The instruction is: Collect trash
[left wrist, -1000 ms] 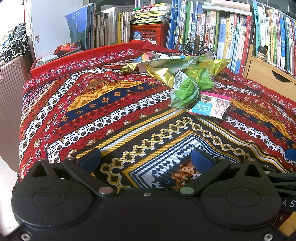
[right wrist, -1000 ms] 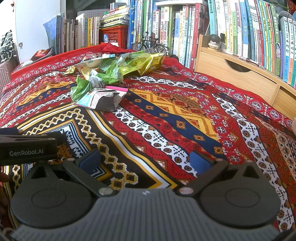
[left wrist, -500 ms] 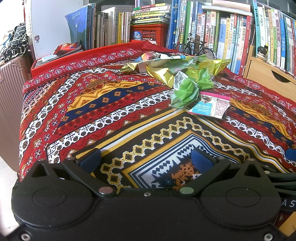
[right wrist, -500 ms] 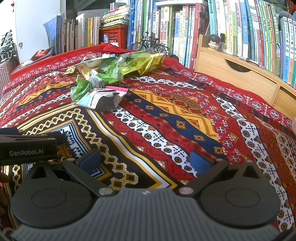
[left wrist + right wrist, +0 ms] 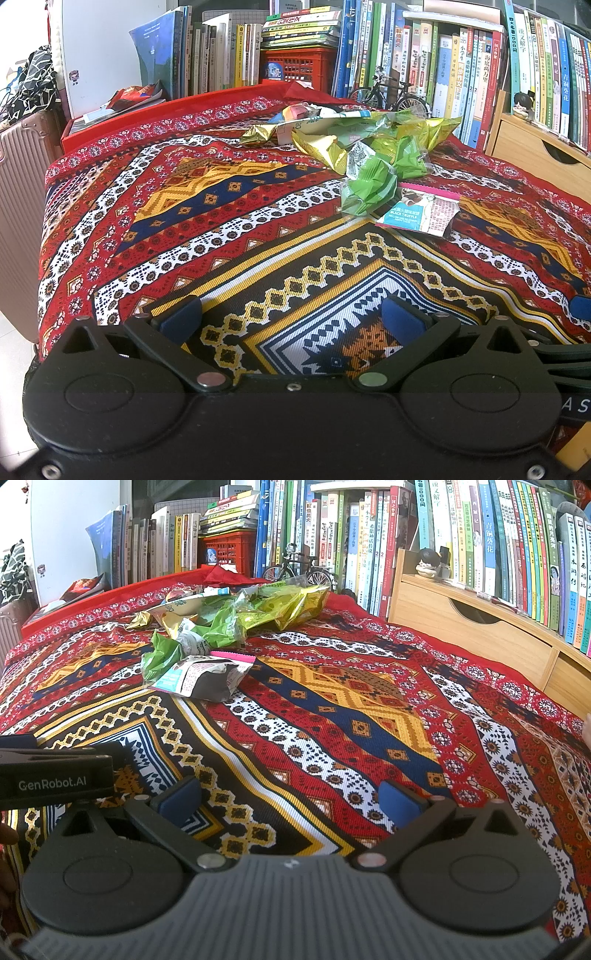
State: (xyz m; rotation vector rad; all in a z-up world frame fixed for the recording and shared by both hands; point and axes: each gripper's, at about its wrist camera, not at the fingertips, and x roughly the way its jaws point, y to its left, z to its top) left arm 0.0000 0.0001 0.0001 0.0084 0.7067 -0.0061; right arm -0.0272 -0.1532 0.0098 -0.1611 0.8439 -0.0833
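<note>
A heap of snack wrappers lies toward the back of the patterned cloth point(image 5: 207, 221). Nearest is a torn packet with teal and pink print point(image 5: 421, 214) point(image 5: 201, 679). Beside it sits a crumpled green wrapper point(image 5: 369, 184) point(image 5: 162, 657), and behind them gold-green foil bags point(image 5: 406, 136) point(image 5: 280, 605). My left gripper point(image 5: 291, 317) hovers open over the cloth's near edge, well short of the heap, nothing between its blue pads. My right gripper point(image 5: 291, 797) is also open and empty, to the right of the left one, whose black body point(image 5: 55, 775) shows at the left edge.
Rows of books point(image 5: 369, 542) and a red crate point(image 5: 299, 68) line the back, with a small model bicycle point(image 5: 299, 570) behind the heap. A wooden drawer unit point(image 5: 480, 627) stands at the right. A pink suitcase point(image 5: 18, 206) stands left of the table.
</note>
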